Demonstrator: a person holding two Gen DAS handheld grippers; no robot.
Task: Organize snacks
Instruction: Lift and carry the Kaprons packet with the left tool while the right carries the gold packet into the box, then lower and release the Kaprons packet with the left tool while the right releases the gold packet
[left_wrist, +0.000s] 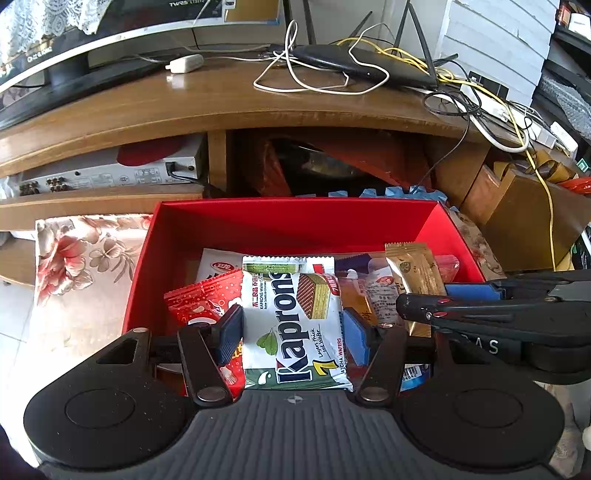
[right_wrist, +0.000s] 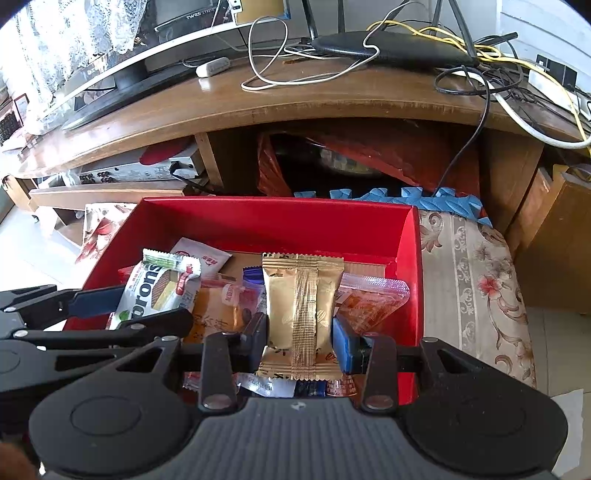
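Left wrist view looked steeply down along its own fingers, close over the red box (left_wrist: 325, 221). Right wrist view did the same from just beside it, to the right. Both shared the box, the wooden TV stand (right_wrist: 332, 99) behind, and each caught the other gripper.

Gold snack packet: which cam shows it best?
Right wrist: the gold packet sits centred and whole, pinched in the right claw. Left wrist catches only its upper part, the rest hidden behind that claw.
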